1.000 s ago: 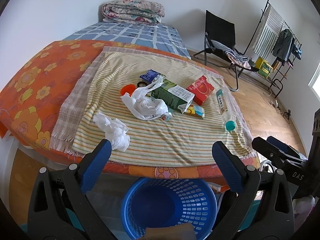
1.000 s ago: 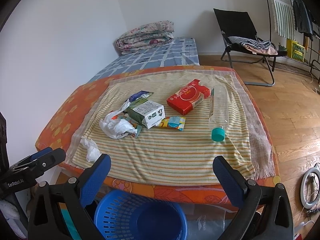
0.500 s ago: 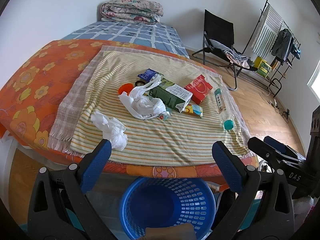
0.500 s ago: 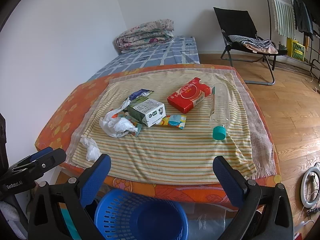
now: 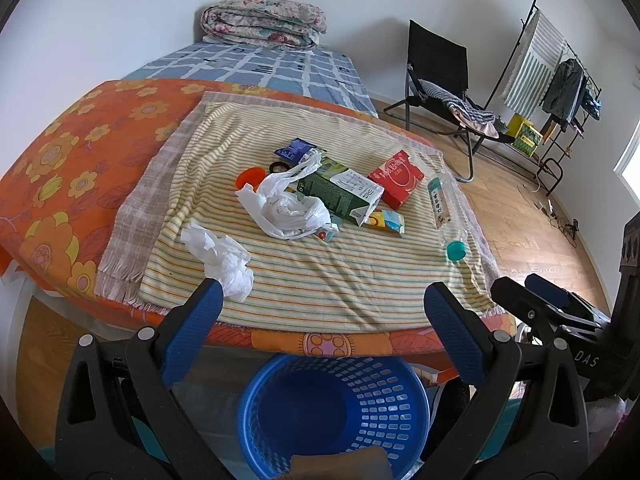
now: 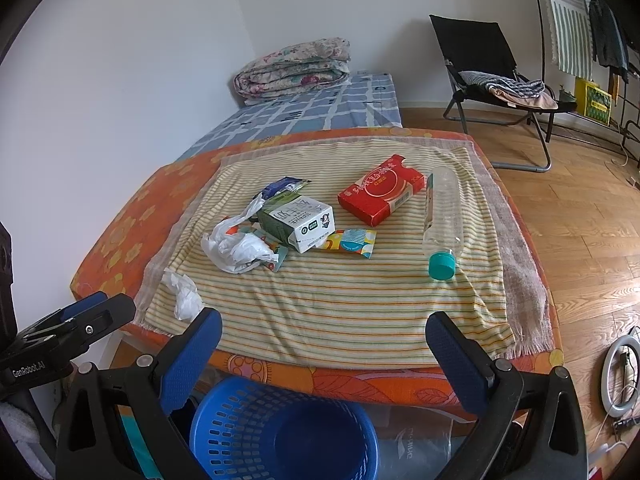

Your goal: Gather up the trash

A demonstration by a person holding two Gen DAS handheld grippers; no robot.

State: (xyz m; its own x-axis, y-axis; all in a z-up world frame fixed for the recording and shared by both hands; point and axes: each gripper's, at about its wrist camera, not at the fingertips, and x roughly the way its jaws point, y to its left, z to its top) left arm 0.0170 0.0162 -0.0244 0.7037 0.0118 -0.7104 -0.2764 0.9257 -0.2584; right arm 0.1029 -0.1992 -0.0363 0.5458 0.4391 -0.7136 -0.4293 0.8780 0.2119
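Note:
Trash lies on a striped cloth (image 5: 320, 280) on the bed: a crumpled tissue (image 5: 224, 258) (image 6: 184, 294) near the front left, a white plastic bag (image 5: 286, 208) (image 6: 236, 246), a green and white carton (image 5: 344, 194) (image 6: 298, 218), a red box (image 5: 396, 178) (image 6: 380, 190), a colourful wrapper (image 5: 386, 220) (image 6: 348, 242), a clear bottle with a teal cap (image 5: 444, 210) (image 6: 442, 220), a blue packet (image 5: 296, 148) and an orange lid (image 5: 250, 178). A blue basket (image 5: 332, 404) (image 6: 284, 436) stands on the floor below the bed's front edge. My left gripper (image 5: 320, 320) and right gripper (image 6: 324, 344) both hover open above the basket, short of the bed.
A folded quilt (image 5: 264, 22) lies at the bed's far end against the wall. A black folding chair (image 5: 440, 76) and a clothes rack (image 5: 560, 80) stand on the wood floor to the right. A ring light (image 6: 622, 372) lies on the floor by the bed's right corner.
Both grippers have drawn back and risen slightly from the bed; the trash sits a little farther off and the basket shows more fully. Nothing was picked up.

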